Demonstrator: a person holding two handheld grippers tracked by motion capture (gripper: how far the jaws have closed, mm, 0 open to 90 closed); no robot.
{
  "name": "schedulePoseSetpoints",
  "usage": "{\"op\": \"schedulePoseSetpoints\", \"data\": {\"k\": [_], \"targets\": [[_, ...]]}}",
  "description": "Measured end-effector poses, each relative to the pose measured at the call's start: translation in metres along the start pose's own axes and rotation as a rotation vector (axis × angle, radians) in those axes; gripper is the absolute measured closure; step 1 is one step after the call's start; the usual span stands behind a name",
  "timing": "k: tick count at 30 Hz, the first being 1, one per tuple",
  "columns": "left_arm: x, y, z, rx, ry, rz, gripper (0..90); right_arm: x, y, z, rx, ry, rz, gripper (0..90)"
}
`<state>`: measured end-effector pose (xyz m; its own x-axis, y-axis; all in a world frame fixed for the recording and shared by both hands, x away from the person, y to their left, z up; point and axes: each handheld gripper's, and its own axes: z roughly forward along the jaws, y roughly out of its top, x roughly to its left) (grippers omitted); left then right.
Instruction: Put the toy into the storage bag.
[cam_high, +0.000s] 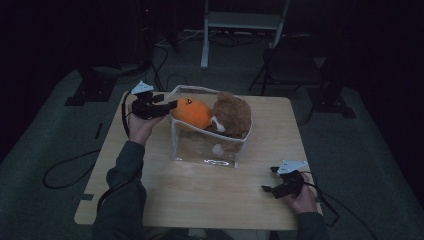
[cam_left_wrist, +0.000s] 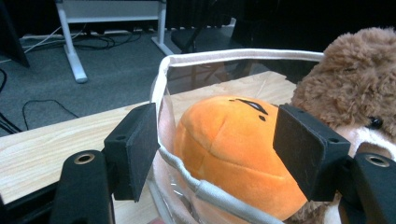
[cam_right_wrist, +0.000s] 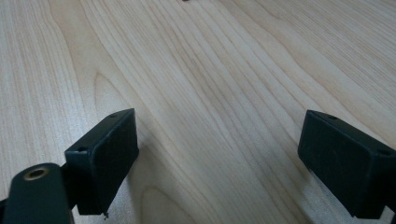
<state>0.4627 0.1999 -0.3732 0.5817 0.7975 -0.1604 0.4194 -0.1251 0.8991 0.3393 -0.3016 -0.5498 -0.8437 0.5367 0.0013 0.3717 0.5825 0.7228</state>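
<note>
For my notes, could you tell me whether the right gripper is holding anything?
No, the right gripper stands open over bare table.

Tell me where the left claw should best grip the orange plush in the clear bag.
Probably across the orange plush at its rounded upper bulge, coming over the clear bag's open rim from its left end: the left claw already straddles it there, open, and the brown plush blocks the other side.

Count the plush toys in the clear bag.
2: an orange plush on the bag's left side, a brown plush beside it on the right. Others may be hidden beneath.
</note>
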Motion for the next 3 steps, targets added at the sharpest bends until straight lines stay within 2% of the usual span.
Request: {"op": "schedulePoseSetpoints", "data": {"k": [3], "targets": [[-0.0004,-0.0002,-0.0006,-0.003,-0.003,-0.001,31.0,0.0,0.0,0.0,0.0,0.0,0.0,11.5]]}}
